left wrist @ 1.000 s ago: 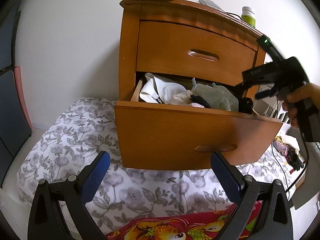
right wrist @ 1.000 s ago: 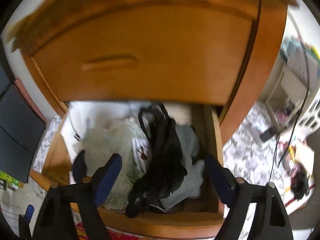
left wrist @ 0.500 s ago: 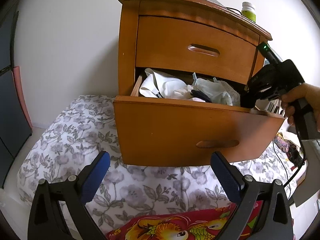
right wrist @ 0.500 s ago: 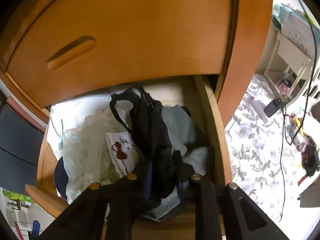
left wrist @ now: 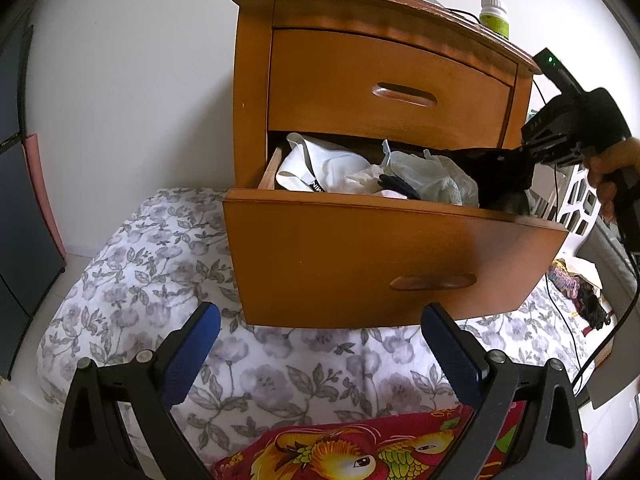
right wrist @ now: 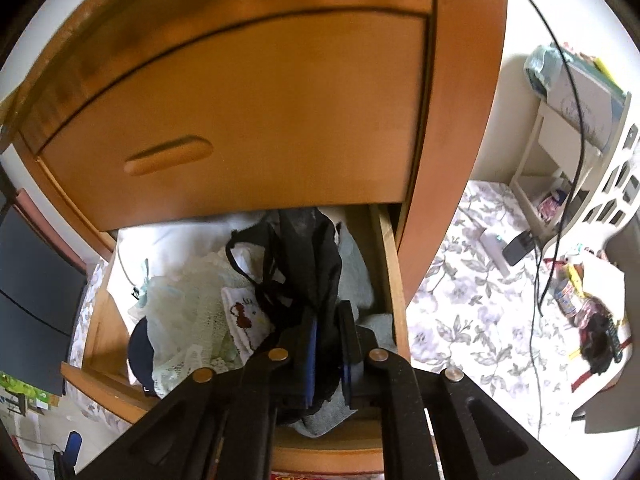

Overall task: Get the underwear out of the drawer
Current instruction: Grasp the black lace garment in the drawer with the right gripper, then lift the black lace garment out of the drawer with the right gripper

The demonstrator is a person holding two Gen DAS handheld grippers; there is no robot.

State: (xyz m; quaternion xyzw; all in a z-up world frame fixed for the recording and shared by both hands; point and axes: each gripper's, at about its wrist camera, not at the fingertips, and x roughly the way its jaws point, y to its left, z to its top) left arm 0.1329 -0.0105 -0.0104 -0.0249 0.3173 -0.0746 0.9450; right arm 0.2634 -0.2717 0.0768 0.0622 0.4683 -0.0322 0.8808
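The lower drawer (left wrist: 380,256) of a wooden nightstand (left wrist: 252,80) stands pulled out, full of clothes. Black underwear (right wrist: 304,248) lies on top at the drawer's right end. My right gripper (right wrist: 330,320) is closing its jaws tight on it, and both blue pads press the black fabric. In the left wrist view the right gripper (left wrist: 528,152), held by a hand, lifts the black underwear (left wrist: 496,168) just above the drawer's rim. My left gripper (left wrist: 320,314) hangs open and empty in front of the drawer, below its front panel.
A white garment (left wrist: 320,164) and pale lace pieces (left wrist: 432,176) fill the rest of the drawer. The upper drawer (left wrist: 392,92) is closed. A bottle (left wrist: 495,16) stands on top. Floral bedding (left wrist: 160,272) lies below, with cables and a white basket (right wrist: 612,184) to the right.
The right gripper came down into the drawer's right end, closed on the black underwear and raised it slightly. The left gripper stayed put.
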